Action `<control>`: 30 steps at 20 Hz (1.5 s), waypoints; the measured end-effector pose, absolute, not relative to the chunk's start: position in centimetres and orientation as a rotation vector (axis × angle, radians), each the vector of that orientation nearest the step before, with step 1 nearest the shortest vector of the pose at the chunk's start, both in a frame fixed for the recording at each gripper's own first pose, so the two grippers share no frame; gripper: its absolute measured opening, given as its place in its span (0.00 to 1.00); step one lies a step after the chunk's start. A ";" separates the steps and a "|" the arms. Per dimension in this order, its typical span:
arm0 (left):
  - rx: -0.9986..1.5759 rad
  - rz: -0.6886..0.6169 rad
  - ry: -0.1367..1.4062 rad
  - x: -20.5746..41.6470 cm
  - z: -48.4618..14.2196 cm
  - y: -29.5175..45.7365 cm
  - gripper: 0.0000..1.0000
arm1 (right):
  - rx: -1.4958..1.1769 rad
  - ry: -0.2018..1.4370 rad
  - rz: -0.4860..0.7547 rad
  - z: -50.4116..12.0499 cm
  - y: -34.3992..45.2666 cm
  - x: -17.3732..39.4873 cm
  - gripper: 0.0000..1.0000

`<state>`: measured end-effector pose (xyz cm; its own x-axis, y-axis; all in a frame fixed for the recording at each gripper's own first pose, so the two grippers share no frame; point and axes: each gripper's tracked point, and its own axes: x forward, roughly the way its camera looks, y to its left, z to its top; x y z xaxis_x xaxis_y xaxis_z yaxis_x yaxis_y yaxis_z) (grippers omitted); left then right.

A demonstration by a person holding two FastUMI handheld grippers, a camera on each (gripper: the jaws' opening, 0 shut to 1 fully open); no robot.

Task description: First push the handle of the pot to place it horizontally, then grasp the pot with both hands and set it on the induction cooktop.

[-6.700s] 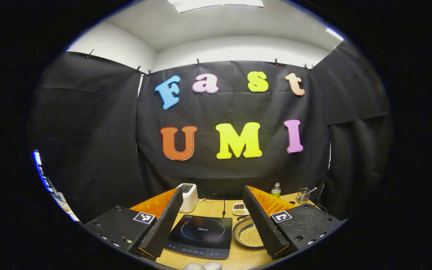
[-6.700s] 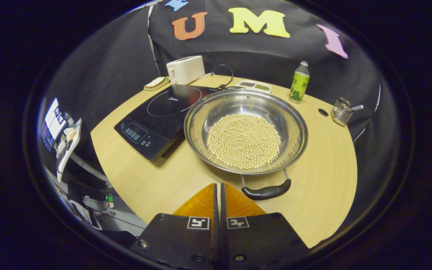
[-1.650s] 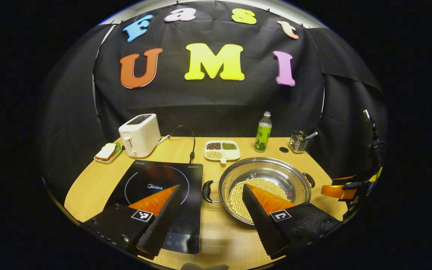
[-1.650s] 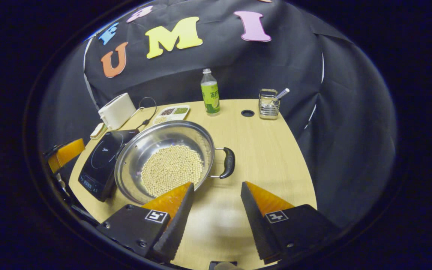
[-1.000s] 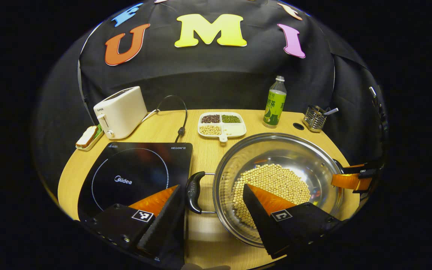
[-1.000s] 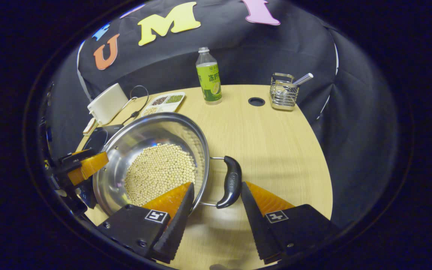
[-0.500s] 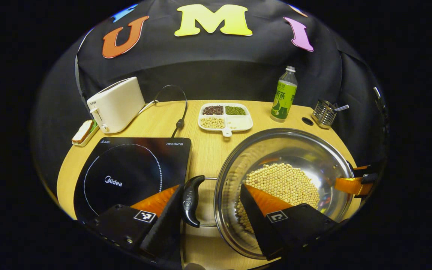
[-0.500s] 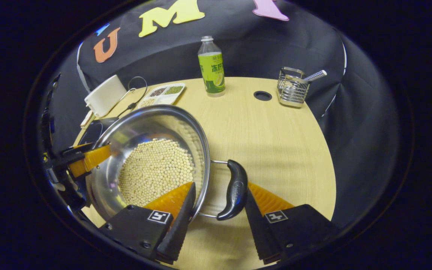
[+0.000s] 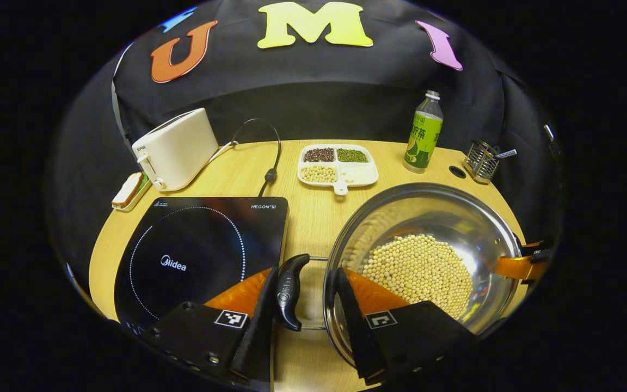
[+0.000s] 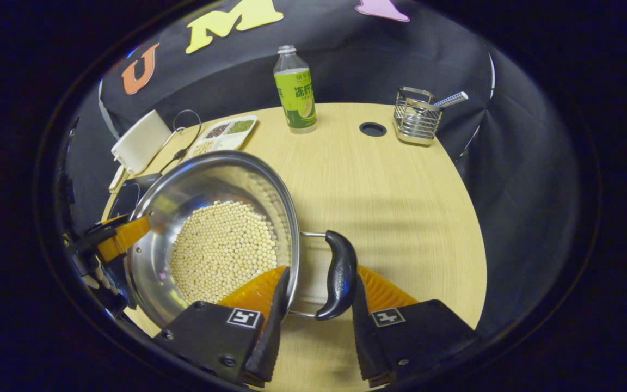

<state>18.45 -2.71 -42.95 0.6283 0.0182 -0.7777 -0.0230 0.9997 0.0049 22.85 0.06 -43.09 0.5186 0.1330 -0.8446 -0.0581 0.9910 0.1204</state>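
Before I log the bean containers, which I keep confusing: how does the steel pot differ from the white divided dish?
The round stainless-steel pot is wide and deep; the white rectangular divided dish is smaller and shallow. The pot holds one heap of pale beans; the dish separates dark, green and pale beans. The left tool and right tool straddle the pot's black handles; the dish stands untouched behind. Both sit on the wooden table.

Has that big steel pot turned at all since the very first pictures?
Yes. The pot has rotated: its black handle, earlier pointing at the table's near edge, now points sideways, away from the induction cooktop.
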 end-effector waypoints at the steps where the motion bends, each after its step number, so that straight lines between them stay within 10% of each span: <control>1: -0.003 0.026 0.898 18.2 -42.7 -2.7 0.72 | 0.081 1.012 0.117 -43.2 0.0 22.8 0.57; 3: -0.005 0.025 0.908 17.9 -42.7 -2.8 0.59 | 0.094 1.022 0.103 -43.2 0.0 22.8 0.54; 30: 0.004 0.003 0.832 14.4 -35.4 9.6 0.58 | 0.134 0.913 0.104 -35.9 12.5 18.5 0.52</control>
<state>14.40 9.56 -35.44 0.6736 0.0041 -0.7391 -0.0007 1.0000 0.0050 18.51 12.53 -35.89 0.6069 0.1463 -0.7812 -0.0327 0.9867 0.1594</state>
